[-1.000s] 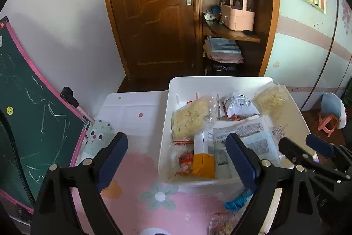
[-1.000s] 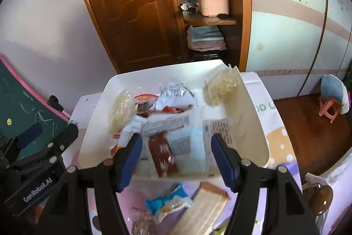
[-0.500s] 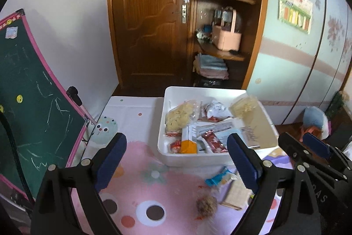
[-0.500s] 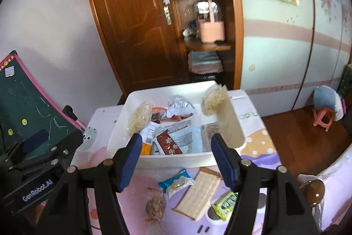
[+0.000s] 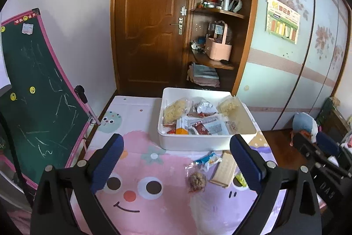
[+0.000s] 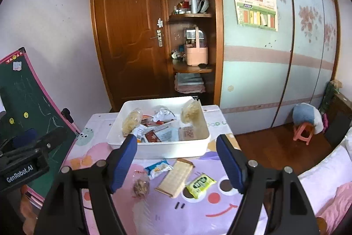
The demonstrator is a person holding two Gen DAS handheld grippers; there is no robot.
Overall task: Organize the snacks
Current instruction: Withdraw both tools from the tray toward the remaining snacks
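A white bin (image 5: 198, 142) (image 6: 171, 150) holding several snack packets stands at the far side of the table. In front of it lie a blue packet (image 6: 158, 167) (image 5: 208, 160), a tan wafer pack (image 6: 176, 177) (image 5: 223, 170), a green-yellow packet (image 6: 200, 184) and a clear bag with a brown ball (image 6: 140, 186) (image 5: 197, 178). My left gripper (image 5: 176, 160) is open and empty, held back above the table. My right gripper (image 6: 176, 160) is open and empty, above the loose snacks.
The table has a pink and purple cartoon cloth (image 5: 140, 186). A green chalkboard (image 5: 37, 89) leans at the left. A wooden door and shelves (image 6: 189, 41) stand behind. A pink stool (image 6: 303, 133) and bedding (image 6: 325, 182) are at the right.
Both grippers pulled back and up from the bin. The bin looks smaller and farther, and the loose snacks in front of it came fully into view. Both stayed open.
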